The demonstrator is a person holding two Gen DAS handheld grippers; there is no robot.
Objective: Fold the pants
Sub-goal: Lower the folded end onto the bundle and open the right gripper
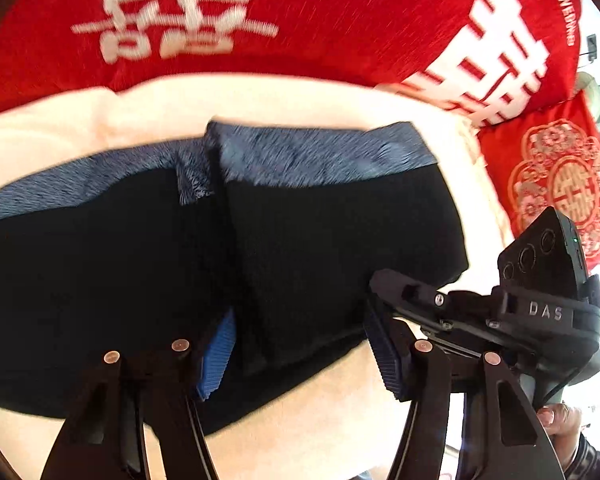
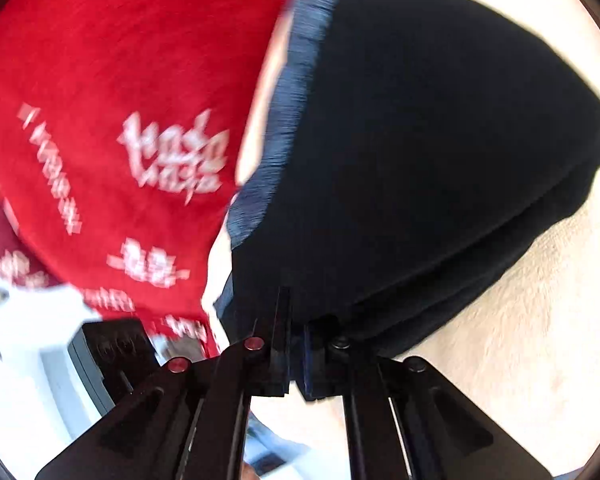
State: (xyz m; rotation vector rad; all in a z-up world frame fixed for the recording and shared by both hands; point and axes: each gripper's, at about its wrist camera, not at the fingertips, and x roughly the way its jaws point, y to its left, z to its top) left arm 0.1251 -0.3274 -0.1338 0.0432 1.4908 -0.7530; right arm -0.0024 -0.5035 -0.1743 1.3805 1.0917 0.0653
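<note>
Left gripper [image 1: 300,356] stands wide open over the pants [image 1: 148,264]. Only its view shows the right gripper [image 2: 296,360] from outside; the right view shows it pinched on their edge. Black, blue-banded, folded, they lie on a cream blanket [image 1: 300,100]; red cushions [image 1: 340,12] behind.

Black fabric pants with blue-grey fuzzy lining [image 1: 300,232] lie on a cream plush blanket [image 1: 260,100]; red cloth with white characters [image 1: 340,12] behind.

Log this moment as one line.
stage: folding | right gripper: shut on pants | left gripper: open above pants | surface: cream blanket
</note>
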